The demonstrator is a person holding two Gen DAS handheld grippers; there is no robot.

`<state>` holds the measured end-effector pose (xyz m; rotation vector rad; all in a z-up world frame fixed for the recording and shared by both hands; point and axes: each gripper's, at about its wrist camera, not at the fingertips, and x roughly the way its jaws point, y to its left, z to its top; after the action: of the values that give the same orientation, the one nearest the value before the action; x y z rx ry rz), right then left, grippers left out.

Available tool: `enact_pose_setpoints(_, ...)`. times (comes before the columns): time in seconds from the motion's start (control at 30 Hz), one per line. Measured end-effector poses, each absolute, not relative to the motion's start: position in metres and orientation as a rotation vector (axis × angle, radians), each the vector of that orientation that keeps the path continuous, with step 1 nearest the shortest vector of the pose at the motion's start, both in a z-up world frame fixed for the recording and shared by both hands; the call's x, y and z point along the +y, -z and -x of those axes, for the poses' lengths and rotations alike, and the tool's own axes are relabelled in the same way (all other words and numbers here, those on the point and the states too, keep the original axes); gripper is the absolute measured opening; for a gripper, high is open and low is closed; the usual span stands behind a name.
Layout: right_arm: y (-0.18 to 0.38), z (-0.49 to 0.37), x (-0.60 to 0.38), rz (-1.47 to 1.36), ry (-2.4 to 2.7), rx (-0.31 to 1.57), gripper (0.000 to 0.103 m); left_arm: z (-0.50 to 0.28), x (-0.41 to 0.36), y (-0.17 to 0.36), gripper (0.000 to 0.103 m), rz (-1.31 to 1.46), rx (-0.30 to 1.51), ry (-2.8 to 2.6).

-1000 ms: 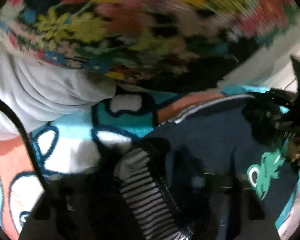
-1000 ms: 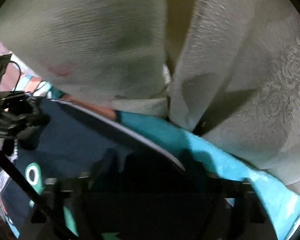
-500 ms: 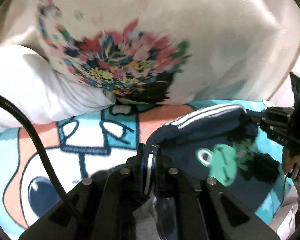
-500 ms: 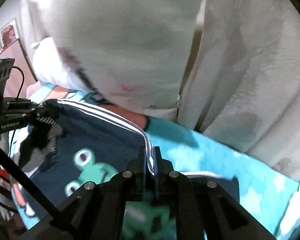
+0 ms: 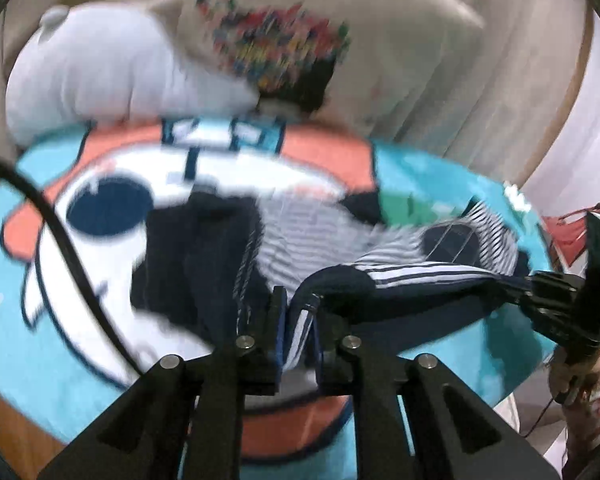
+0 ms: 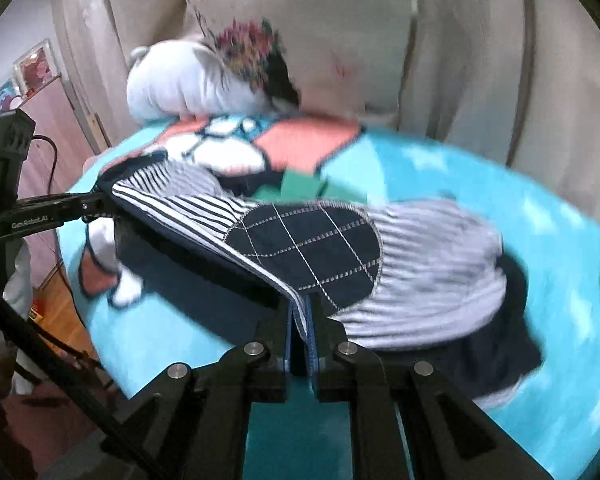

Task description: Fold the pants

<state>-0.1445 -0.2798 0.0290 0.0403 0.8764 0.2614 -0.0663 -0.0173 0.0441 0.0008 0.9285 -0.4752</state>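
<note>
The pants [image 6: 308,256] are navy with white side stripes, a striped lining and a quilted navy patch. They hang stretched between my two grippers above the bed. My left gripper [image 5: 298,320] is shut on one end of the striped edge [image 5: 412,272]. My right gripper [image 6: 300,320] is shut on the other end, and it shows at the right of the left wrist view [image 5: 540,292]. The left gripper shows at the left of the right wrist view [image 6: 96,204]. The rest of the pants [image 5: 204,264] drapes onto the blanket.
A turquoise cartoon blanket [image 6: 480,176] covers the bed [image 5: 100,280]. A white plush toy [image 6: 172,84] and a floral cushion [image 6: 284,32] lie at the head, against cream curtains [image 6: 480,60]. A black cable [image 5: 60,236] crosses the left wrist view. Wood floor [image 6: 56,312] lies left.
Both grippers have pulled back and up from the pillows, lifting the pants edge. The pants have turned over, so the striped lining and quilted patch now show instead of the frog print.
</note>
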Motion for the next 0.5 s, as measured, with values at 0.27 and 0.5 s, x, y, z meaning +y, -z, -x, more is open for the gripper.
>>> enact_pose_setpoints(0.27, -0.05, 0.188, -0.325, -0.152, -0.134, 0.773, 0.056, 0.089, 0.019, -0.059, 0.04, 0.021, 0.886, 0.484)
enact_pose_setpoints(0.5, -0.064, 0.172, -0.389, -0.334, 0.008, 0.706, 0.057, 0.093, 0.06, -0.079, 0.045, 0.099, 0.824, 0.431)
